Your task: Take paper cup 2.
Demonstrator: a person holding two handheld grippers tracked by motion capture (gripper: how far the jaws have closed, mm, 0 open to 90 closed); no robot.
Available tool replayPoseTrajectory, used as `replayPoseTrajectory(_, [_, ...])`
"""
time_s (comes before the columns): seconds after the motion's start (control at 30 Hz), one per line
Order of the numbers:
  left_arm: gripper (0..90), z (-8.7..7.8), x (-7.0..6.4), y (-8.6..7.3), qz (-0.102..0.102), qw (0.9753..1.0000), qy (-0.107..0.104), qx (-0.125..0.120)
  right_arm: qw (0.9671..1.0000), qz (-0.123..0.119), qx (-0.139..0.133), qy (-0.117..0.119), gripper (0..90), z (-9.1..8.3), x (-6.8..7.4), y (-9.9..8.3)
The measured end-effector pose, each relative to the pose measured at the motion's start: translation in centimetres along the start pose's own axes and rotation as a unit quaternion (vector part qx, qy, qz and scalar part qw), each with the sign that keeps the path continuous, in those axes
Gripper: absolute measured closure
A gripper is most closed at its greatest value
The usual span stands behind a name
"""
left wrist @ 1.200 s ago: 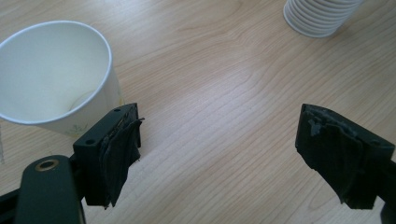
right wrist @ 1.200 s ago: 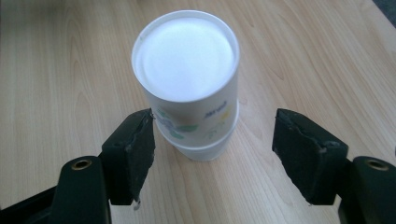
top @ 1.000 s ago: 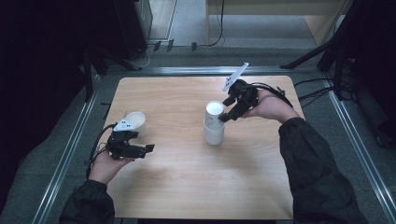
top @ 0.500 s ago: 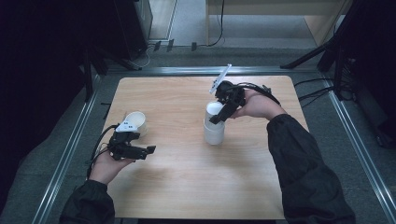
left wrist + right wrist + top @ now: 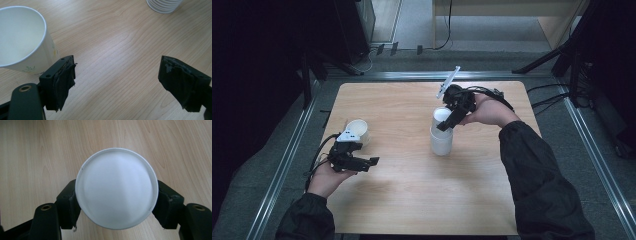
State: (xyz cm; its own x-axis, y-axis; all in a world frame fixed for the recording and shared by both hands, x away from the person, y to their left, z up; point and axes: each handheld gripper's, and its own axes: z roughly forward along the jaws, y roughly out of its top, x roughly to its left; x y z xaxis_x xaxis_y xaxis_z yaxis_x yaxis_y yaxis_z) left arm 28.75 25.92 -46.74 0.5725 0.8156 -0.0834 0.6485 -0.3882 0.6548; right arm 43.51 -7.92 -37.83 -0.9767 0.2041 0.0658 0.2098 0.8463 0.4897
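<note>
A stack of upside-down white paper cups [image 5: 441,144] stands mid-table. My right gripper [image 5: 445,121] comes down on its top cup [image 5: 117,195], one jaw pressed to each side of that cup just under its round base. It is shut on the top cup. An upright white paper cup [image 5: 356,131] with a small green print stands at the left. Just in front of that cup, my left gripper [image 5: 369,163] hovers open with nothing between its jaws. In the left gripper view the upright cup [image 5: 22,37] is beside the left jaw, and the stack [image 5: 163,5] is farther off.
The light wooden table [image 5: 412,200] sits between metal rails [image 5: 282,165] on a grey floor. Cables [image 5: 547,95] trail off the right side. A dark stand [image 5: 357,30] and table legs lie beyond the far edge.
My right gripper has moved left from beside the stack onto its top cup and closed around it. The left gripper has stayed in place, open.
</note>
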Motion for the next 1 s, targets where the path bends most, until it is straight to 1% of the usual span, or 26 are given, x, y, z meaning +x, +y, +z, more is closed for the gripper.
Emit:
replayPoseTrajectory(0.13, [14.4,0.0,0.0,0.0,0.0,1.0,0.0,0.001,1.0,0.007,-0.002,0.002,32.3,-0.6,0.0,0.2])
replayPoseTrajectory(0.37, [14.4,0.1,0.0,-0.1,0.001,1.0,-0.003,0.003,0.9999,0.012,-0.007,0.0,32.4,-2.2,0.2,1.1])
replayPoseTrajectory(0.43, [14.5,0.1,0.0,-0.1,0.001,1.0,-0.004,0.003,0.9999,0.012,-0.002,-0.005,32.4,-2.8,0.4,1.4])
replayPoseTrajectory(0.53, [14.5,0.1,0.0,0.0,0.002,1.0,-0.007,0.003,0.9999,0.011,-0.012,-0.004,32.5,-3.8,0.6,1.9])
replayPoseTrajectory(0.63, [14.5,0.2,-0.1,0.0,0.007,0.9999,-0.007,0.006,0.9997,0.009,-0.023,-0.006,32.6,-4.9,0.8,2.2])
replayPoseTrajectory(0.7, [14.5,0.2,-0.2,0.0,0.009,0.9999,-0.008,0.006,0.9995,0.007,-0.024,-0.017,32.7,-5.7,1.2,2.5])
replayPoseTrajectory(0.77, [14.5,0.1,-0.2,0.0,0.009,0.9999,-0.009,0.004,0.9992,0.006,-0.035,-0.017,32.8,-6.6,1.5,2.9])
replayPoseTrajectory(0.87, [14.5,0.1,-0.1,0.0,0.009,0.9999,-0.009,0.003,0.9986,-0.003,-0.051,-0.01,32.9,-8.1,2.3,3.3])
replayPoseTrajectory(0.9, [14.5,0.1,-0.1,0.0,0.009,0.9999,-0.01,0.003,0.9983,-0.009,-0.057,-0.008,32.9,-8.5,2.6,3.4])
replayPoseTrajectory(0.97, [14.5,0.1,-0.2,0.0,0.01,0.9999,-0.009,0.0,0.9979,-0.017,-0.062,-0.005,33.0,-9.0,3.2,3.5])
replayPoseTrajectory(1.0, [14.5,0.0,-0.2,0.0,0.011,0.9999,-0.01,-0.001,0.998,-0.02,-0.059,-0.006,33.1,-9.2,3.6,3.4])
